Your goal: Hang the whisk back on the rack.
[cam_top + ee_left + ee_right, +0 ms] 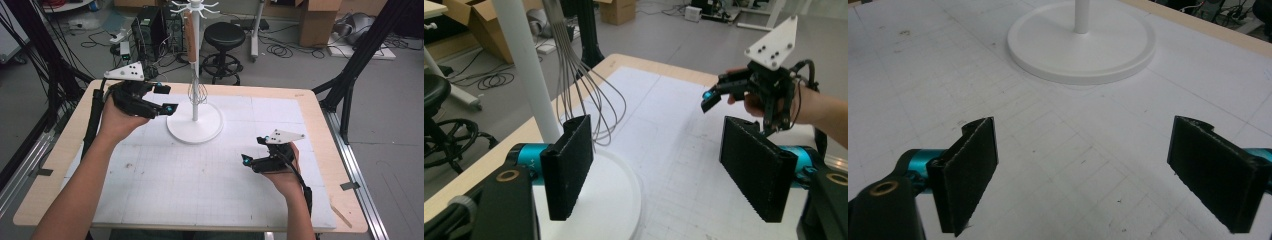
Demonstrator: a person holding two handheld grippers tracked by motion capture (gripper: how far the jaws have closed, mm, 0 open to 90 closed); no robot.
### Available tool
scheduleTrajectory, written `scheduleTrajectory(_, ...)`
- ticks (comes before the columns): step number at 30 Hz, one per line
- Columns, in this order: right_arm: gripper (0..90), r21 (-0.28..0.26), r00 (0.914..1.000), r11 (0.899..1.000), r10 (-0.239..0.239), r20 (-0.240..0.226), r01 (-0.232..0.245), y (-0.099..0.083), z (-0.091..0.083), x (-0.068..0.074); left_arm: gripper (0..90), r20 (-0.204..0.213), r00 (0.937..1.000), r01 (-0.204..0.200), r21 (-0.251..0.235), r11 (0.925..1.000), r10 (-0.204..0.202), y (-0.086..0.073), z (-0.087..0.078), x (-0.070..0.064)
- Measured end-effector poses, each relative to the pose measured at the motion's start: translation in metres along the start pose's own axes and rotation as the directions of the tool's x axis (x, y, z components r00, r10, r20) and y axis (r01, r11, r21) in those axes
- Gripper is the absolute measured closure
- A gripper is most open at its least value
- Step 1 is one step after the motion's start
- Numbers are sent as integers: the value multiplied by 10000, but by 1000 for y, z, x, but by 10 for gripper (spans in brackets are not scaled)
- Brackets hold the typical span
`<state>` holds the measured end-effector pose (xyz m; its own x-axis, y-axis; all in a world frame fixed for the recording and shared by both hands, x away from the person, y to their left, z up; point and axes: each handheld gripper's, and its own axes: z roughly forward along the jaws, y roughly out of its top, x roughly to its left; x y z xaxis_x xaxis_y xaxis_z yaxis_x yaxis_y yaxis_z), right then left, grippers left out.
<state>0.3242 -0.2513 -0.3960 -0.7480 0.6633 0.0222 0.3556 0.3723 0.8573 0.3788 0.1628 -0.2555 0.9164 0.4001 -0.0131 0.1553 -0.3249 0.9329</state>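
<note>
Whisk (586, 95) hangs on the white stand (195, 127), just beyond the left gripper (162, 100), jaws wide; right gripper (246, 161), also wide, sits well apart.

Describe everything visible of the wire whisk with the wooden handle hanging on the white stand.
The wire whisk with the wooden handle hangs upright from a hook at the top of the white stand, handle up, wire loops down. The handle looks like light wood; the thin metal loops form a balloon beside the pole, ending above the round base. The left gripper is open close beside the wires, not touching them. In the left gripper view the loops hang just beyond its jaw.
</note>
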Motion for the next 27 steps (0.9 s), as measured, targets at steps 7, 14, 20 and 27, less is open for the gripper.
scheduleTrajectory(7,119,15,10000,10000,26,12,-26,0,0,0,272,244,9997,56,0,10000,-56,-18,3,-5)
scheduleTrajectory(14,118,63,10000,10000,69,-27,-69,0,0,0,259,323,9994,113,45,9999,-114,-34,8,-9)
scheduleTrajectory(20,118,91,10000,9999,43,29,-44,0,1,0,245,329,9993,169,46,9998,-170,-46,9,-10)
scheduleTrajectory(27,118,95,10000,10000,23,17,-24,0,1,0,209,465,9985,298,-48,9995,-296,-60,12,-12)
